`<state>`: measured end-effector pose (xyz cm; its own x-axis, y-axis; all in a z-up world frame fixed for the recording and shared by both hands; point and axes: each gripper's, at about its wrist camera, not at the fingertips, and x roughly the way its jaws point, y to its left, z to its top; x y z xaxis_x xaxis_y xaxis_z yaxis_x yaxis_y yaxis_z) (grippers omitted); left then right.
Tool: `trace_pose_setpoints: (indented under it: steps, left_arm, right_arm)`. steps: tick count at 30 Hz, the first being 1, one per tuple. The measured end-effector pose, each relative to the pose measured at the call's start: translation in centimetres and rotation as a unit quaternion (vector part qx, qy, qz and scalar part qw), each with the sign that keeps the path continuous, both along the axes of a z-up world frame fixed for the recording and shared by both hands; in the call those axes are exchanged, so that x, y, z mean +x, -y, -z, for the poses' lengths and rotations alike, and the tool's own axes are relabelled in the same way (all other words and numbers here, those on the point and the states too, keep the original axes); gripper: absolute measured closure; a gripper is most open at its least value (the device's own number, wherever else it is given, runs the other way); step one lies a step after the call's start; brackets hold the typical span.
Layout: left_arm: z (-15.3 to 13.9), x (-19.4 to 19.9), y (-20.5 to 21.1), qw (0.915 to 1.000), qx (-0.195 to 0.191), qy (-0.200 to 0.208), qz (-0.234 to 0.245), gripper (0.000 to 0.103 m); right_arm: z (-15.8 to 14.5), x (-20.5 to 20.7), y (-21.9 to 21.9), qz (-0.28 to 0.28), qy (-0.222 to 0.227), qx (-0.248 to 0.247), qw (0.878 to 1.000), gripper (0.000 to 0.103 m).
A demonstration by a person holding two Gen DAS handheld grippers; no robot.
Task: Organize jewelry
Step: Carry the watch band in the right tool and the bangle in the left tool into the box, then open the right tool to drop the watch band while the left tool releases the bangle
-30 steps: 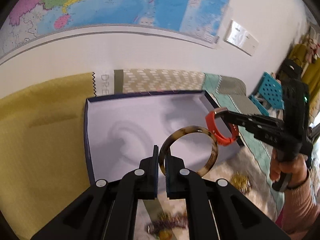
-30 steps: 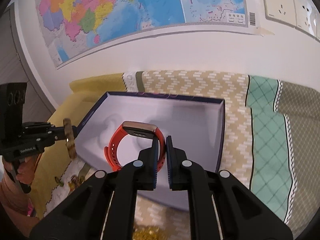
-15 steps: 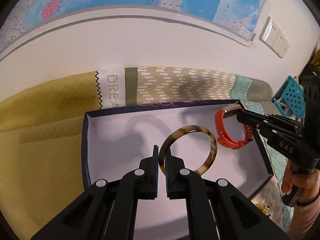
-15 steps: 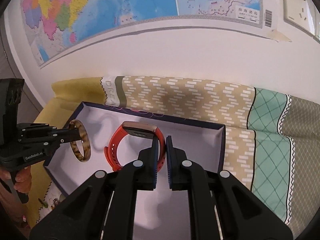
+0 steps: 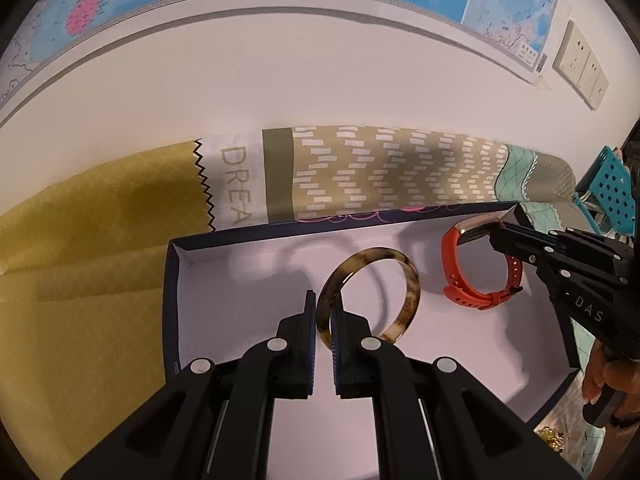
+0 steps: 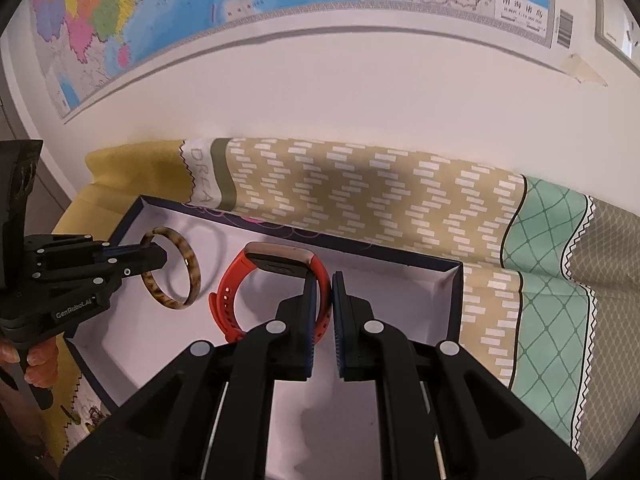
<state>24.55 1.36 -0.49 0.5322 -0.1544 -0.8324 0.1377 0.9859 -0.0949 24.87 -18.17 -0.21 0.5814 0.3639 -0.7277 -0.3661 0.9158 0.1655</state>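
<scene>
Left wrist view: over the box [image 5: 208, 276], the left gripper [image 5: 324, 312] pinches the brown bangle [image 5: 412, 280]. Right gripper [image 6: 332, 292] pinches the orange watch [image 6: 236, 276] beside it.

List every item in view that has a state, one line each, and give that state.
Left gripper: jaws shut on the tortoiseshell bangle.
Tortoiseshell bangle: held upright over the box.
Right gripper: jaws shut on the orange watch band.
Orange watch band: held over the box, strap buckled into a loop.
Box: open, no lid, nothing lying in it.
</scene>
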Motion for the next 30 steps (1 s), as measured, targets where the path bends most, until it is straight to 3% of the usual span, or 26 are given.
trace_pose_setpoints:
  steps: [18,23,25,29,30]
  left_arm:
    - [0.6,1.7,0.9,0.9997,0.020,-0.012,-0.004,0.097]
    - [0.5,1.4,1.0,0.9995,0.030,0.001,-0.007,0.087]
    - [-0.1,0.8,1.1,0.9990,0.039,0.022,-0.009,0.069]
    - [-2.0,-1.5,1.5,0.9963,0.047,0.072,-0.004,0.058]
    - [-2.5,-2.2,1.5,0.9951,0.050,0.085,-0.002,0.051]
  right_arm:
    - [0.6,1.7,-0.2,0.025,-0.013,-0.012,1.000,0.090]
    - [0.1,1.1,0.6,0.030,-0.005,0.005,1.000,0.084]
    - [-0.4,0.5,0.8,0.025,0.003,0.017,1.000,0.078]
    - [-1.9,-2.1,1.0,0.009,0.030,0.035,0.999,0.065]
    - [-2.3,-2.9,1.1,0.006,0.037,0.038,0.999,0.062]
